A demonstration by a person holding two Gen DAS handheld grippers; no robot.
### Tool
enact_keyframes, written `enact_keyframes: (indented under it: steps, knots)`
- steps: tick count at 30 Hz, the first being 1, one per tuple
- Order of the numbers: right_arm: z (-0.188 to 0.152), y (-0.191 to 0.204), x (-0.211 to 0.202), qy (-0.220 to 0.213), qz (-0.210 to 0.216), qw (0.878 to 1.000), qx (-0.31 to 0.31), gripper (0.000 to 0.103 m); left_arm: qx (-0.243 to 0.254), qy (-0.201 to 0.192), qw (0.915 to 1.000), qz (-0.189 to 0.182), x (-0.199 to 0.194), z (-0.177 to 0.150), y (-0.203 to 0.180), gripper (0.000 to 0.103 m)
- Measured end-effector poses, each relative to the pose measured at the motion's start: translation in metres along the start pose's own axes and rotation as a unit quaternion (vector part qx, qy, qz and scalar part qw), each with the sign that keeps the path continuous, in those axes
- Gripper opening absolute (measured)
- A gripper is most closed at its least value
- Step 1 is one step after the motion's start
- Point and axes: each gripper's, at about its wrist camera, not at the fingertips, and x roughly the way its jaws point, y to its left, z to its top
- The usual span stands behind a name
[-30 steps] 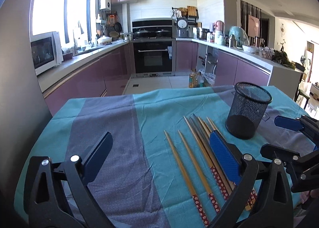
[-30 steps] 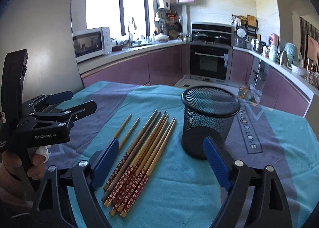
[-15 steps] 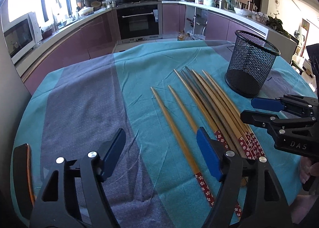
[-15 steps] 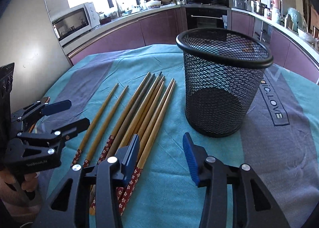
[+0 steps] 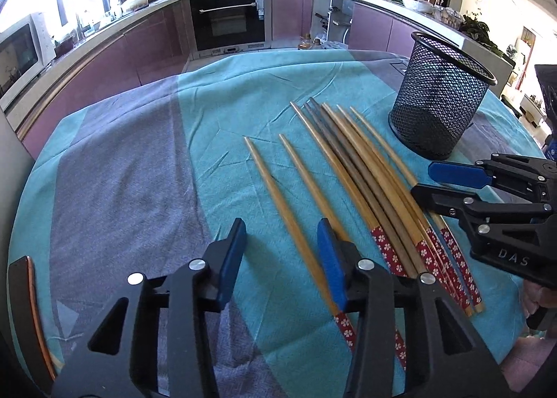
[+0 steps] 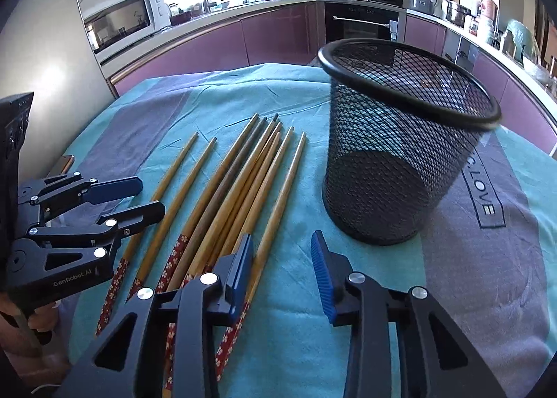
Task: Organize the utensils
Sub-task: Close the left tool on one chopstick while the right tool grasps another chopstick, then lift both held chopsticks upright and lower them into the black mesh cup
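Several wooden chopsticks (image 5: 365, 182) with red flowered ends lie side by side on the teal and grey tablecloth (image 5: 139, 161). An upright black mesh cup (image 5: 438, 109) stands just right of them. My left gripper (image 5: 282, 259) hangs low over the leftmost chopstick (image 5: 278, 189), which runs between its closing jaws near the right pad, with no pad pressing on it. In the right wrist view the right gripper (image 6: 282, 262) is closing too. The rightmost chopstick (image 6: 282, 189) lies just inside its left pad, untouched, with the mesh cup (image 6: 393, 161) beyond.
A flat dark object with an orange edge (image 5: 21, 311) lies at the table's left rim. Each gripper shows in the other's view: the right gripper (image 5: 423, 179) and the left gripper (image 6: 151, 195). Purple kitchen cabinets and an oven (image 5: 226, 18) stand behind the table.
Both grippers have sunk toward the chopsticks and tipped further down. Their jaws have narrowed from wide open to a small gap around the outermost chopsticks.
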Motion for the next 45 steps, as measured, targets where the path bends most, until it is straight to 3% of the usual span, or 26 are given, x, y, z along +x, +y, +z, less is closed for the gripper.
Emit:
enact_keyframes:
  steps: [4, 8, 9, 19, 28, 37, 45]
  knots:
    - [0.006, -0.002, 0.005, 0.001, 0.002, 1.0, 0.01, 0.033, -0.007, 0.0, 1.0, 0.002, 0.007, 0.009, -0.003, 0.04]
    - [0.005, -0.007, 0.005, 0.001, 0.025, 0.999, 0.032, 0.009, -0.018, -0.001, 0.9998, 0.003, 0.011, 0.018, -0.006, 0.02]
    - [0.004, -0.01, 0.005, 0.0, 0.03, 0.999, 0.039, 0.008, -0.02, -0.001, 0.9998, 0.003, 0.013, 0.02, -0.005, 0.017]
    - [-0.002, -0.014, -0.018, -0.028, 0.068, 0.996, 0.042, 0.006, -0.042, -0.01, 0.999, -0.009, 0.002, 0.023, -0.003, 0.008]
    - [0.004, -0.027, -0.075, -0.107, 0.126, 0.985, 0.039, 0.006, -0.033, -0.061, 0.9958, -0.059, -0.056, 0.033, 0.004, 0.007]
    - [0.022, -0.045, -0.12, -0.179, 0.142, 0.973, 0.044, 0.006, -0.02, -0.148, 0.9827, -0.11, -0.129, 0.049, 0.007, 0.007]
    - [0.053, -0.064, -0.154, -0.235, 0.126, 0.964, 0.02, 0.006, -0.026, -0.219, 0.9618, -0.162, -0.18, 0.095, 0.001, 0.007]
